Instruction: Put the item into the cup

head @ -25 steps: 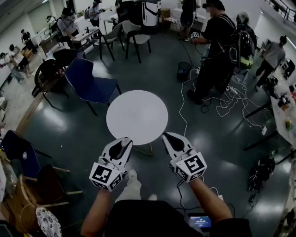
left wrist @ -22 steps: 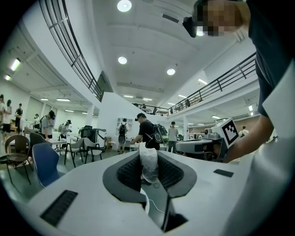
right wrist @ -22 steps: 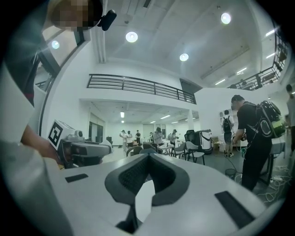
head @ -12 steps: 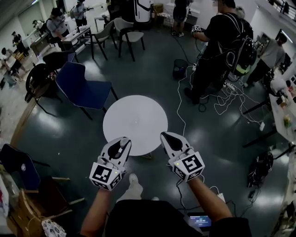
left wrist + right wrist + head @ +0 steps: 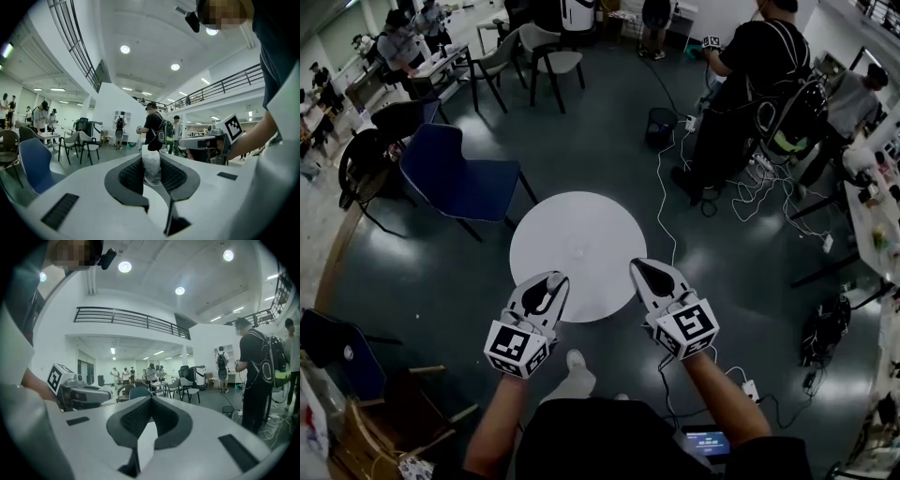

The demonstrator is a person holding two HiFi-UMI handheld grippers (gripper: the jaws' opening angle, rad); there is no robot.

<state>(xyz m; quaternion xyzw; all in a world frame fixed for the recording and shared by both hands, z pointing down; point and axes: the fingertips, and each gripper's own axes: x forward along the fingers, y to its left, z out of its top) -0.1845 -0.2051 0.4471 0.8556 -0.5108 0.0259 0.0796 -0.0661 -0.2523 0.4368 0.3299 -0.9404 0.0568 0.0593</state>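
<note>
Early stage: left gripper [image 5: 551,281] fingers pinch a whitish crumpled item [image 5: 151,165]. Right gripper [image 5: 643,272] fingers pressed together, empty. Round table [image 5: 577,225] looks bare, no cup seen. Placing not yet done.

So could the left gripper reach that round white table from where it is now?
Probably yes. The left gripper hangs at the near edge of the round white table, with nothing between them. Its jaws are closed on a white wad.
</note>
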